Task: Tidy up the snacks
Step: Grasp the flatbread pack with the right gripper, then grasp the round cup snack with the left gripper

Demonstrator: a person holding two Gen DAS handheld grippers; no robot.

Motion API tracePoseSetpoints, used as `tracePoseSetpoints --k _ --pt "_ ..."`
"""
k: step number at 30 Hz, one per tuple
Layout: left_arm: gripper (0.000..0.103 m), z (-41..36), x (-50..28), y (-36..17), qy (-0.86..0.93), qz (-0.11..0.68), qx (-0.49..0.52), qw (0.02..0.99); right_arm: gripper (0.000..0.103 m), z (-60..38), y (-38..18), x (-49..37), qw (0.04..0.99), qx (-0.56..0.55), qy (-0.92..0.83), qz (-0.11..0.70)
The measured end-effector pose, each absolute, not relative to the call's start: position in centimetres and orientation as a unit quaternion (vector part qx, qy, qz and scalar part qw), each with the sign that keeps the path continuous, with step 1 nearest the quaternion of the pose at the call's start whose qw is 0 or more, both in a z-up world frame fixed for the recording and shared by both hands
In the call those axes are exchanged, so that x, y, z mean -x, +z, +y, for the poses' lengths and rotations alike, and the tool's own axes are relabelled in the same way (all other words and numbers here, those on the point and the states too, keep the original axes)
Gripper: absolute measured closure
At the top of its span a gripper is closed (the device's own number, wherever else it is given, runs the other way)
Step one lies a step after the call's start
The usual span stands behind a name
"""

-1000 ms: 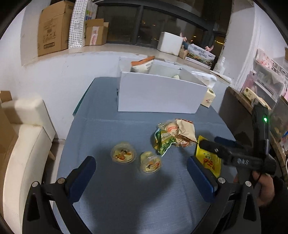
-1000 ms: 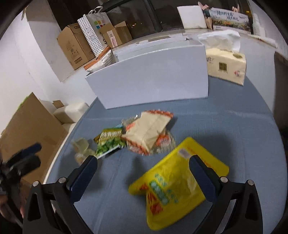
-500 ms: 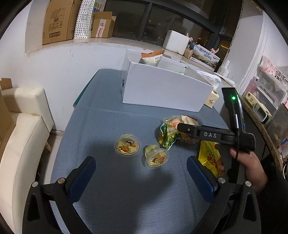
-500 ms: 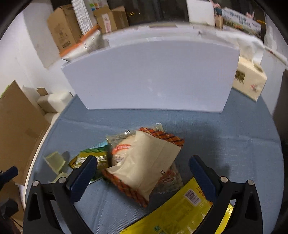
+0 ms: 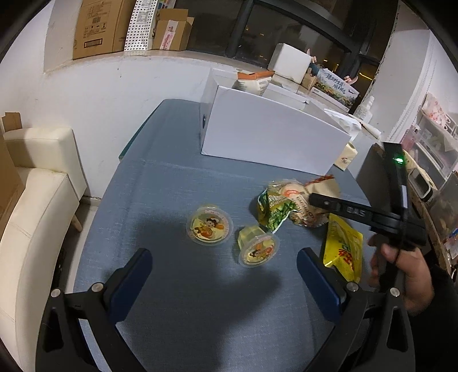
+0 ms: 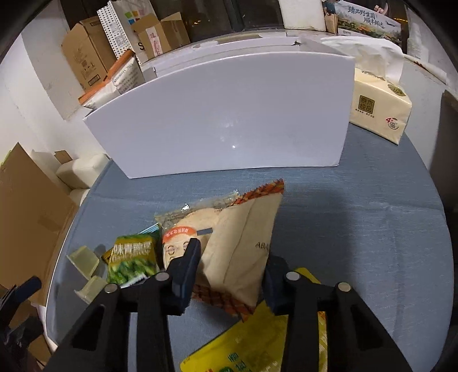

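Note:
A beige snack bag (image 6: 243, 246) with orange-checked ends lies on top of a pile that also holds a clear cracker pack (image 6: 183, 229) and a green pea bag (image 6: 131, 257). My right gripper (image 6: 232, 271) straddles the beige bag, its jaws closing, with both pads against the bag's sides. A yellow pouch (image 6: 257, 343) lies under and behind the fingers. My left gripper (image 5: 223, 257) hangs open above the blue tablecloth, nothing between its fingers. Just ahead of it are two jelly cups, one flat (image 5: 209, 226) and one tipped (image 5: 259, 249). The white box (image 5: 272, 137) stands at the far end.
A tissue pack (image 6: 377, 108) sits right of the white box (image 6: 223, 114). One orange-topped bag (image 5: 252, 81) stands inside the box. A cream sofa (image 5: 37, 200) runs along the table's left side. Cardboard boxes (image 5: 97, 25) line the window ledge. Shelving (image 5: 429, 148) is on the right.
The right gripper moved forward from over the yellow pouch to the beige bag and its jaws closed in from wide open onto the bag's sides. The left gripper sank a little toward the jelly cups.

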State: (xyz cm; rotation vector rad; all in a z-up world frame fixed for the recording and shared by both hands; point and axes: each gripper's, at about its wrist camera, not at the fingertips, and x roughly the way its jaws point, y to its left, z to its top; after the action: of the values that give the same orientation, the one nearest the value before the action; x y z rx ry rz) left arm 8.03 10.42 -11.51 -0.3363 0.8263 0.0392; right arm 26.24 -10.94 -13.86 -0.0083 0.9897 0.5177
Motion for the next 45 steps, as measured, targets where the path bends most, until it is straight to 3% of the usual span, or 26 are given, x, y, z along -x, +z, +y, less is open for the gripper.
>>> tracePoseSetpoints --k 19,21,25,33,45 --pt "0.001 12.3 -14.4 -15.2 0.070 0.444 0.170 0.877 0.064 -14.6 -10.0 -18.1 0.856 -0.034 0.309 0.413" --pt "0.008 12.1 -14.4 -15.6 0.072 0.446 0.162 0.878 0.064 -14.5 -9.9 -17.7 0.857 -0.029 0.310 0.410" --pt "0.052 11.4 -14.5 -15.8 0.063 0.452 0.135 0.879 0.064 -14.4 -9.8 -17.5 0.857 -0.028 0.314 0.408" --pt "0.052 10.9 -14.1 -14.8 0.056 0.436 0.125 0.889 0.064 -14.1 -10.2 -17.2 0.856 -0.022 0.315 0.410" --pt "0.052 7.2 -14.8 -6.0 0.011 0.363 0.061 0.930 0.064 -14.6 -8.5 -19.2 0.861 -0.040 0.314 0.398"
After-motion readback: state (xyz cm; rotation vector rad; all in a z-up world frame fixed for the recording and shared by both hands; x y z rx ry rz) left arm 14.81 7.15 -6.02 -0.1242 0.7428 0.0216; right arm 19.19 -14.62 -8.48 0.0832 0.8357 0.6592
